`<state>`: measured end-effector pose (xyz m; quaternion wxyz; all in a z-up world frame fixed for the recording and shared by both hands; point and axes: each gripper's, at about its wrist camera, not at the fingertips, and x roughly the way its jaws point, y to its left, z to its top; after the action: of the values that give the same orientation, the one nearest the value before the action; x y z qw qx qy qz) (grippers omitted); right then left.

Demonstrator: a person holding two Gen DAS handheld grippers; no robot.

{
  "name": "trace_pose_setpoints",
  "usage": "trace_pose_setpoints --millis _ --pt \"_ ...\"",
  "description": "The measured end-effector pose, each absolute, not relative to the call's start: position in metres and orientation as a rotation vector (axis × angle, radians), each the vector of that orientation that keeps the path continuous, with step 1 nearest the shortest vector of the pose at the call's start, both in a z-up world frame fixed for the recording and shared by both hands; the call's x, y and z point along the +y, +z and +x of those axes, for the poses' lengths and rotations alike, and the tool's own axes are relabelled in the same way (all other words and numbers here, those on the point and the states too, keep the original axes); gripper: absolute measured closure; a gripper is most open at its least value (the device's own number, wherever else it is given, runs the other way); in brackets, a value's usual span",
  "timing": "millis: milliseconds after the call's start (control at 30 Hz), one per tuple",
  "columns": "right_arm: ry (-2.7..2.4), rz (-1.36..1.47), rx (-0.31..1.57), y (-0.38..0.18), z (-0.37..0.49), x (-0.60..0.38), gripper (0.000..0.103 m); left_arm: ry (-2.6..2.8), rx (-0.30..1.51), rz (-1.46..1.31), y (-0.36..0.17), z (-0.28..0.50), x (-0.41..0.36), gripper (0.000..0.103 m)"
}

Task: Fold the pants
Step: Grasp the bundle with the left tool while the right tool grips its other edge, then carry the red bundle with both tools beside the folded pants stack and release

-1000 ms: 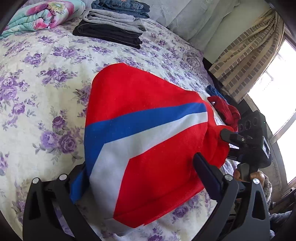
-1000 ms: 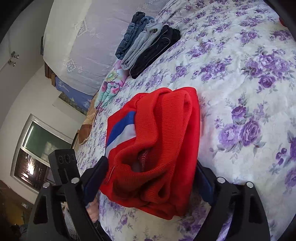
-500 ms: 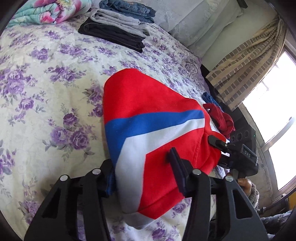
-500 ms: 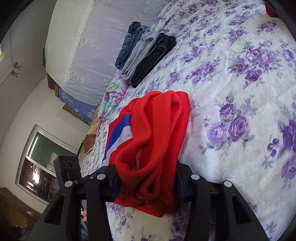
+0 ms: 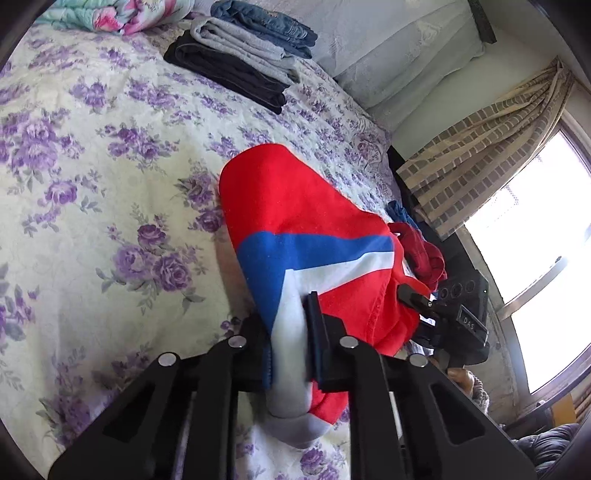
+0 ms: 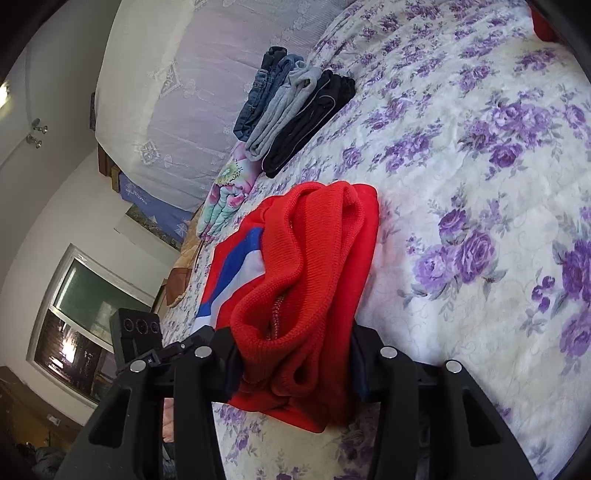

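Observation:
Folded red pants (image 5: 295, 206) with a blue and white stripe lie on the floral bedspread (image 5: 92, 192). My left gripper (image 5: 290, 343) is shut on their white-striped near edge. In the right wrist view the same red pants (image 6: 317, 258) show their bunched knit end, and my right gripper (image 6: 295, 358) is shut on that end. The right gripper also shows in the left wrist view (image 5: 443, 314) at the pants' far right end, and the left gripper shows in the right wrist view (image 6: 147, 343).
A stack of folded black, grey and denim pants (image 5: 240, 55) sits near the white pillows (image 5: 399, 48). A floral folded quilt (image 5: 122, 14) lies beside it. More red and blue clothes (image 5: 417, 240) lie at the bed's right edge by a curtained window (image 5: 517, 221).
Both grippers have closed from wide open onto the pants' two ends and moved nearer to the cloth. The pants' edges are now bunched between the fingers.

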<state>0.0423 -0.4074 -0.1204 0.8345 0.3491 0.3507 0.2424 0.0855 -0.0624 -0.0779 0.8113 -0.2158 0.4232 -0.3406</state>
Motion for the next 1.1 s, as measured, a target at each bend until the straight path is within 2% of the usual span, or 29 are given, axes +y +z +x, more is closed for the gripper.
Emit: trace_pose_setpoints --millis 200,333,567,767,933,1100 --pt "0.521 0.65 0.669 -0.082 0.041 -0.409 0.061 -0.763 0.805 -0.322 -0.027 0.084 -0.084 0.092" --pt "0.487 0.595 0.617 -0.053 0.056 -0.429 0.061 -0.804 0.761 -0.252 0.003 0.113 -0.115 0.092" --pt "0.346 0.552 0.569 -0.011 0.141 -0.493 0.061 -0.824 0.749 -0.137 0.031 0.225 -0.207 0.092" --pt "0.231 0.503 0.498 0.024 0.234 -0.547 0.061 -0.805 0.663 -0.074 0.063 0.326 -0.29 0.092" --pt "0.127 0.435 0.477 0.025 0.308 -0.571 0.061 -0.766 0.65 -0.038 0.06 0.406 -0.354 0.092" --pt "0.088 0.524 0.498 -0.012 0.381 -0.606 0.061 -0.721 0.671 -0.05 0.024 0.473 -0.394 0.092"
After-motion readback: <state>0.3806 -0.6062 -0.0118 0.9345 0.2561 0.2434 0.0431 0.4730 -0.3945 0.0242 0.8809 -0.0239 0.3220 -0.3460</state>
